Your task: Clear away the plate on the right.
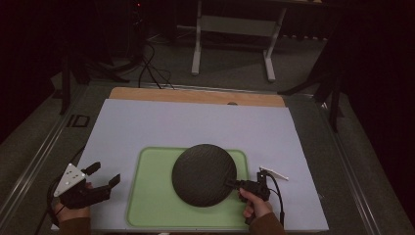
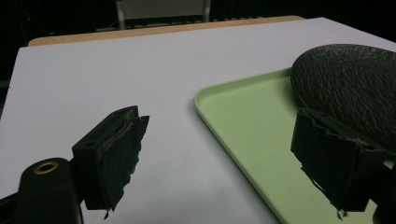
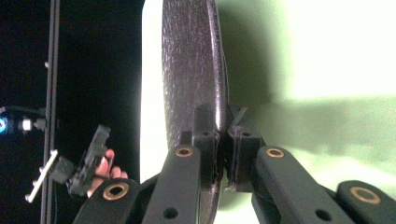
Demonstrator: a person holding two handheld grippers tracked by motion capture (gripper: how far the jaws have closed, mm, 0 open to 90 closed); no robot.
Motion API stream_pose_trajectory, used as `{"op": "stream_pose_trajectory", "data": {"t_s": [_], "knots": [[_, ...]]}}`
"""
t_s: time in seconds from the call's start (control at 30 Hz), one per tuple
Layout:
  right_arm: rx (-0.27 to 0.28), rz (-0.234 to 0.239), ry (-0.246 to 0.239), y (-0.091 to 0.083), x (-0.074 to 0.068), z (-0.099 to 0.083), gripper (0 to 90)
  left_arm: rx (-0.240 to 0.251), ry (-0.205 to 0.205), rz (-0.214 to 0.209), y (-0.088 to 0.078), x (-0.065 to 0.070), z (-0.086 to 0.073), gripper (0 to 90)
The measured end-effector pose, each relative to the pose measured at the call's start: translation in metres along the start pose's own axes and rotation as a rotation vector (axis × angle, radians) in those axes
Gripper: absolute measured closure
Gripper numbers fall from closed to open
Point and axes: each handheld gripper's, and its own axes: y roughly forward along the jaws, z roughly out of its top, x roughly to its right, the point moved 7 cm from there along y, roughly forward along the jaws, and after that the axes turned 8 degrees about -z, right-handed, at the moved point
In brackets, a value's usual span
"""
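While left tool (image 1: 105,175) gapes, right tool (image 1: 229,182) pinches black plate (image 1: 203,174) rim.

Left claw (image 1: 103,175): lower left of frame, jaws spread wide, held in left hand (image 1: 73,208). Right claw (image 1: 231,183): lower right of centre, jaws clamped together, right hand (image 1: 254,204) gripping.

You saw a black, finely textured round plate (image 1: 204,175) over a pale green tray (image 1: 151,200), on a light lavender-grey mat (image 1: 195,122) edged by tan wood.
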Motion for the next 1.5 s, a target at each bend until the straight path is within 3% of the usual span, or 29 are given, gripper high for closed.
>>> {"op": "stream_pose_trajectory", "data": {"t_s": [0.23,0.5,0.83,1.13,1.5], "knots": [[-0.076,-0.022,-0.044,0.009,-0.006,-0.010,84.4,-0.001,0.001,0.001,0.000,0.000,0.000,16.6],[-0.123,-0.032,-0.081,0.014,-0.007,-0.016,84.8,-0.001,0.001,0.003,0.000,0.000,0.000,16.6],[-0.111,-0.040,-0.069,0.017,-0.006,-0.015,83.4,0.000,0.000,0.002,0.000,0.000,0.000,16.6],[-0.101,-0.118,-0.131,0.020,0.001,-0.014,76.9,0.001,-0.002,0.003,0.000,0.000,0.000,16.6],[-0.093,-0.148,-0.215,0.018,-0.003,-0.011,70.0,0.000,-0.001,0.003,0.000,0.000,0.000,16.6]]}}
